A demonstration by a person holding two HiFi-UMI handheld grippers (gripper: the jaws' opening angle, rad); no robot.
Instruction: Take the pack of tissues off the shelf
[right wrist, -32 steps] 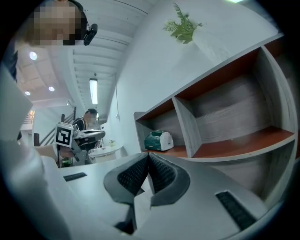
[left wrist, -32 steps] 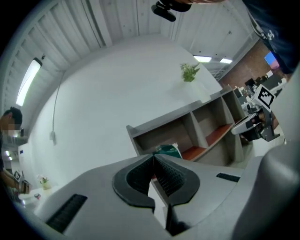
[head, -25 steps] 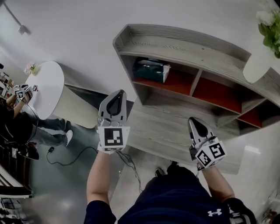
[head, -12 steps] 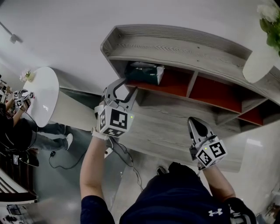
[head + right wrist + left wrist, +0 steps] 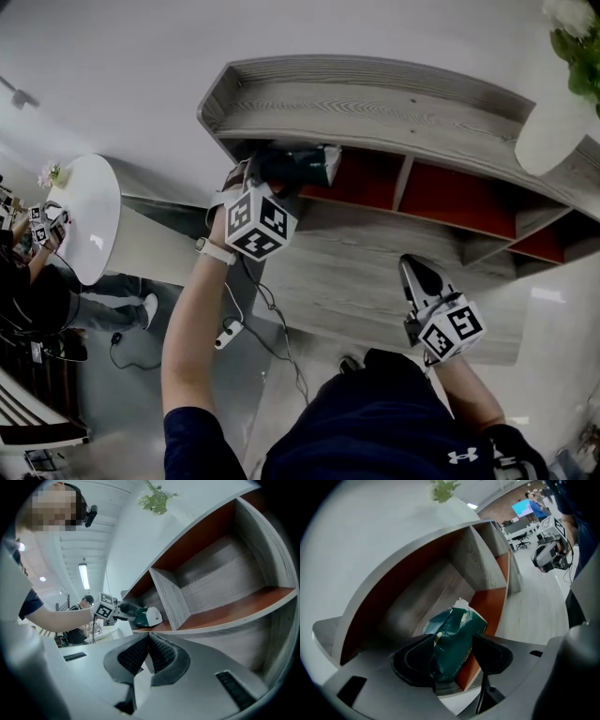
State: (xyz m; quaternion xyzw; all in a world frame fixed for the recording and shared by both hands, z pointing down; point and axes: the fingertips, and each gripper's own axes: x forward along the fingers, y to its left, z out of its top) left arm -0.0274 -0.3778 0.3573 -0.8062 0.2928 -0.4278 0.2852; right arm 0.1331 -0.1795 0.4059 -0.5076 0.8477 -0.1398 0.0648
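Observation:
The dark green pack of tissues (image 5: 305,166) lies in the left compartment of the grey wooden shelf (image 5: 375,103), on its red board (image 5: 490,604). My left gripper (image 5: 265,175) has reached into that compartment. Its jaws have just been opening and stand wide, one on each side of the pack (image 5: 457,625), without pressing it. In the right gripper view the pack (image 5: 149,616) shows with the left gripper at it. My right gripper (image 5: 419,272) hangs low in front of the shelf's lower panel, away from the pack, its jaws shut on nothing (image 5: 148,637).
A white vase with a plant (image 5: 562,112) stands on the shelf's top at the right. A round white table (image 5: 84,211) and a seated person (image 5: 37,281) are at the left. A cable (image 5: 253,328) lies on the floor below my left arm.
My left gripper has moved up and forward to the shelf's left compartment, rolled, and gone from shut to open around the tissue pack. The right gripper has stayed put.

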